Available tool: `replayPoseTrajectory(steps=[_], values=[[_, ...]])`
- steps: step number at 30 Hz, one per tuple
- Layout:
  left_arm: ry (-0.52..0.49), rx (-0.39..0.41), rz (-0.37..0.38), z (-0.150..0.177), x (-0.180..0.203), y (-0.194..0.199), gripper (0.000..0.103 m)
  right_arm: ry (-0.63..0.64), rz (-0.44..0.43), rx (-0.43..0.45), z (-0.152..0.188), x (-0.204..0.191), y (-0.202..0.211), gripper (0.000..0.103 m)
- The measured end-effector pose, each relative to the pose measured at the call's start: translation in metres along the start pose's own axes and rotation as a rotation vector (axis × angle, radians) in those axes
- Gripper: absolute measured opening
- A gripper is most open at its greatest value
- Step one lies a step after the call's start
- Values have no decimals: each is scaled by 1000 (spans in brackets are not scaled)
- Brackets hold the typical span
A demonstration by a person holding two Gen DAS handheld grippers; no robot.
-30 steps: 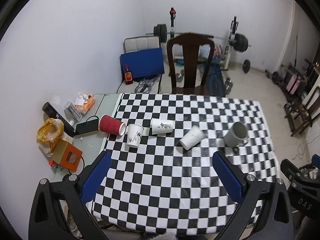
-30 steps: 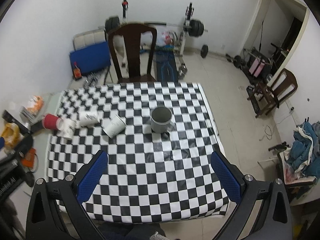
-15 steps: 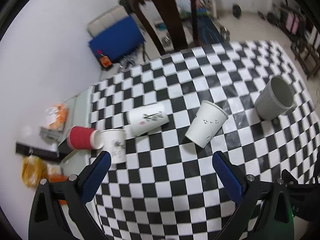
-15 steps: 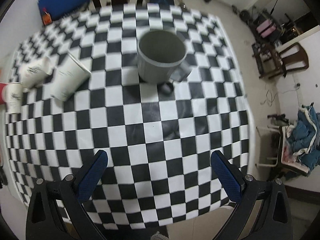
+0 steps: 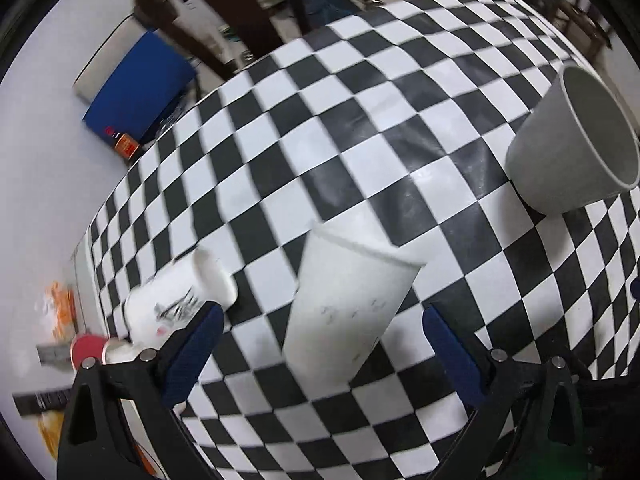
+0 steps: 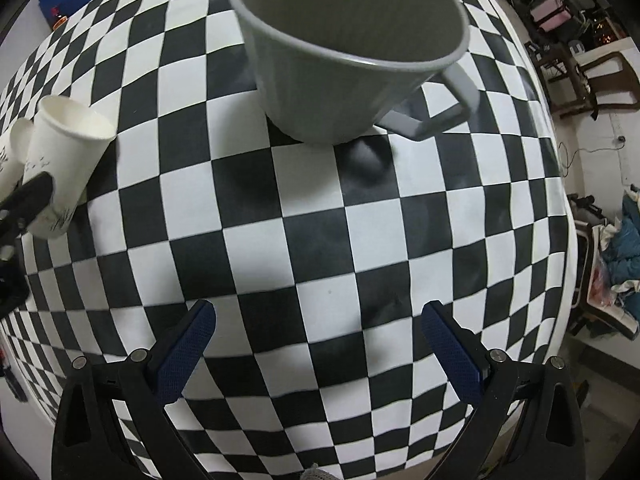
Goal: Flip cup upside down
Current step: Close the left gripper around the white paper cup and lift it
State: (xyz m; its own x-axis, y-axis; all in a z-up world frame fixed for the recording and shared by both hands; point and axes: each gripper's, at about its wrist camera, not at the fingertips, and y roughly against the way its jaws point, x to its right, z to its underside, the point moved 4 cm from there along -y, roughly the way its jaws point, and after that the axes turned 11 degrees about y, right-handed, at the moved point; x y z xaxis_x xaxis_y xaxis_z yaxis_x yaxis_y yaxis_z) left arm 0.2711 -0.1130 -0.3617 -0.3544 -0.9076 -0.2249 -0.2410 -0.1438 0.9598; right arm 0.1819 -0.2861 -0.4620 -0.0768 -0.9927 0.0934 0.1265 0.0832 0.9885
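A lived-in home: black-and-white checkered tablecloth, dark wooden dining chair, heaped blue clothes beside the table.

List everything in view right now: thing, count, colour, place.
Grey mug: 1, grey with a handle, upright, far right on the cloth.
Paper cups: 2 white; one between the left gripper's fingers, one printed lying left of it.
Red cup: 1, red, far left, partly hidden.
Tablecloth: 1, black-and-white check, over the table.
Chair: 1, dark wood, behind the table.
Blue mat: 1, against the wall.
Left gripper: open, around the white cup.
Right gripper: open, short of the mug.
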Motion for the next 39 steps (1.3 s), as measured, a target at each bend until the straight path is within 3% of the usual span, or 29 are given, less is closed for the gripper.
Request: replayPoseTrajectory(steps=[5, 6, 12, 20, 28, 34, 39], values=[[-62, -37, 6, -10, 19, -19, 79, -19, -11, -10, -7, 8, -9, 103], [-73, -47, 7, -10, 21, -23, 67, -25, -17, -15, -7, 10, -11, 103], [-58, -36, 21, -7, 20, -24, 61, -51, -36, -26, -11, 22, -16, 103], [129, -64, 83, 10, -8, 3, 59, -74, -50, -7, 13, 55, -6, 103], [417, -174, 277, 71, -26, 49, 59, -79, -68, -2, 52, 91, 12, 103], [601, -295, 419, 133, 17, 65, 59, -76, -70, -5, 91, 108, 7, 103], [698, -386, 472, 150, 52, 54, 59, -70, -57, -19, 110, 116, 6, 103]])
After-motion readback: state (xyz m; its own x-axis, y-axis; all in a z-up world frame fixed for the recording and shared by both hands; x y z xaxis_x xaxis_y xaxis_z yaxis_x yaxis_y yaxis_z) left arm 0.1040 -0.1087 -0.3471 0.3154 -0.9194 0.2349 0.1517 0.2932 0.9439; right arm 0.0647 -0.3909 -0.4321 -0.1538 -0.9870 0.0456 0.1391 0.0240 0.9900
